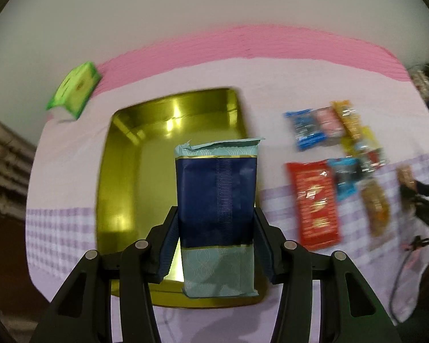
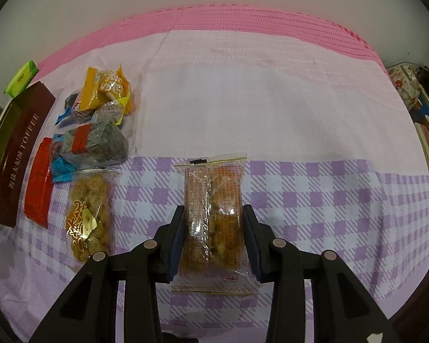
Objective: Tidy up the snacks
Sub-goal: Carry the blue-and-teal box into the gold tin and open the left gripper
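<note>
My left gripper (image 1: pixel 216 217) is shut on a navy and teal snack packet (image 1: pixel 216 200), held above the gold tin box (image 1: pixel 123 171) that lies open on the cloth. My right gripper (image 2: pixel 214 214) is shut on a clear packet of orange-brown snack (image 2: pixel 214 214), just over the purple checked cloth. To its left lies a heap of wrapped snacks (image 2: pixel 97 123), a second clear packet of fried snack (image 2: pixel 90 217) and a red packet (image 2: pixel 40 183). The left wrist view shows the same heap (image 1: pixel 343 148) to the right of the tin, with the red packet (image 1: pixel 314 203).
A brown toffee box lid (image 2: pixel 17 154) lies at the far left of the right wrist view. A green tissue pack (image 1: pixel 75 91) sits behind the tin on the pink cloth edge. Patterned items (image 2: pixel 409 88) stand at the table's right end. A black cable (image 1: pixel 400 280) trails at the right.
</note>
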Demonstrator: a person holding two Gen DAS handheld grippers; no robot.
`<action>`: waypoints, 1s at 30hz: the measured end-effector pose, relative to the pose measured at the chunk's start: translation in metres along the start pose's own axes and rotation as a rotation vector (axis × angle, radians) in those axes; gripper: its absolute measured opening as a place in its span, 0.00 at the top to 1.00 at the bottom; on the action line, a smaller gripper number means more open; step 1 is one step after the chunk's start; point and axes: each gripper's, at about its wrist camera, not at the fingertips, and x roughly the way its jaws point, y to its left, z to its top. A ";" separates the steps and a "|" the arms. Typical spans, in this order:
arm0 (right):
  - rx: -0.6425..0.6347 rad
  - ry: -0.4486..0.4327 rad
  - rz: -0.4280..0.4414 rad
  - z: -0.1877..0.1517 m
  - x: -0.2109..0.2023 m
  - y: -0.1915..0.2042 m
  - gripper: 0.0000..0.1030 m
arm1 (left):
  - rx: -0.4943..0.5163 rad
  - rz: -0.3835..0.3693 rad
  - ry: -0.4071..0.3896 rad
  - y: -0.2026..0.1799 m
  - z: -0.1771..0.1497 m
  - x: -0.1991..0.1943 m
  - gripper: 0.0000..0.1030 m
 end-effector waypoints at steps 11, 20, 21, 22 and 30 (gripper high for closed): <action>0.036 0.042 -0.022 0.007 0.003 0.004 0.63 | -0.037 0.080 0.056 0.051 -0.020 0.036 0.51; 0.038 0.061 -0.027 0.006 0.003 0.000 0.63 | -0.031 0.109 0.097 0.064 -0.031 0.057 0.51; 0.036 0.063 -0.028 0.006 0.003 -0.002 0.63 | -0.034 0.109 0.099 0.065 -0.032 0.059 0.51; 0.037 0.064 -0.030 0.007 0.004 -0.001 0.64 | -0.036 0.108 0.100 0.066 -0.032 0.060 0.51; 0.047 0.063 -0.040 0.008 0.008 0.003 0.66 | -0.051 0.109 0.102 0.071 -0.036 0.065 0.51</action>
